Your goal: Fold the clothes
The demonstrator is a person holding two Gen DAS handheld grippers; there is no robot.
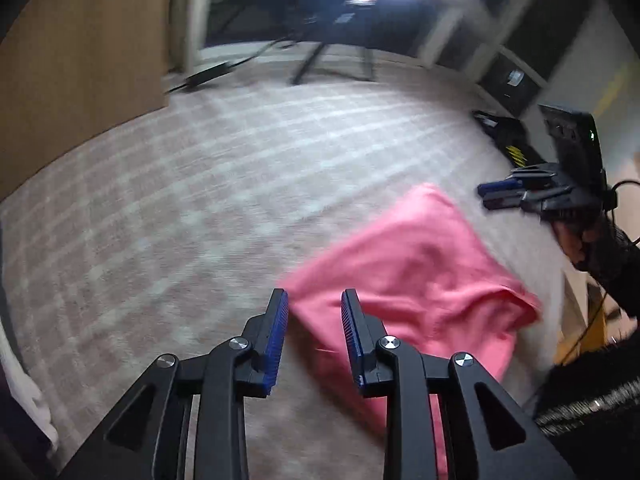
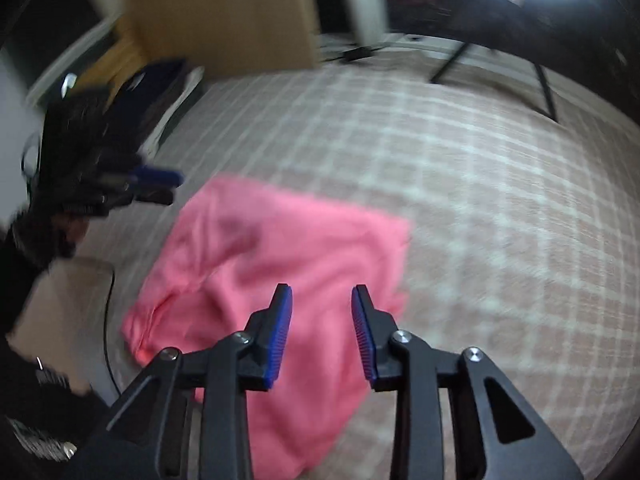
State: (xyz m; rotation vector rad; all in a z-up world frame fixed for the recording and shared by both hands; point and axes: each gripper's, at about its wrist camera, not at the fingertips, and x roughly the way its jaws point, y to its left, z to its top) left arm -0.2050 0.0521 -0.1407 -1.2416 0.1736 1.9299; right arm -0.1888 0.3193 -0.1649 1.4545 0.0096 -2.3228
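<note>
Your left gripper (image 1: 314, 312) sits nearest, two black plastic fingers faced with ribbed blue pads (image 1: 278, 332), jaws spread wide and holding nothing. Your right gripper (image 2: 322, 308) is built the same and is likewise open and empty. Under and just beyond both lies one pink garment (image 2: 280, 272), soft knit fabric, loosely folded into a rough rectangle with rumpled creases and a bunched corner, resting flat on the checked cloth (image 2: 480, 184), a pale beige weave crossed by white lines. Farther off you can see one brown board (image 1: 80, 64) standing at the cloth's edge, and black stand legs (image 1: 312, 64) beyond it, blurred.
</note>
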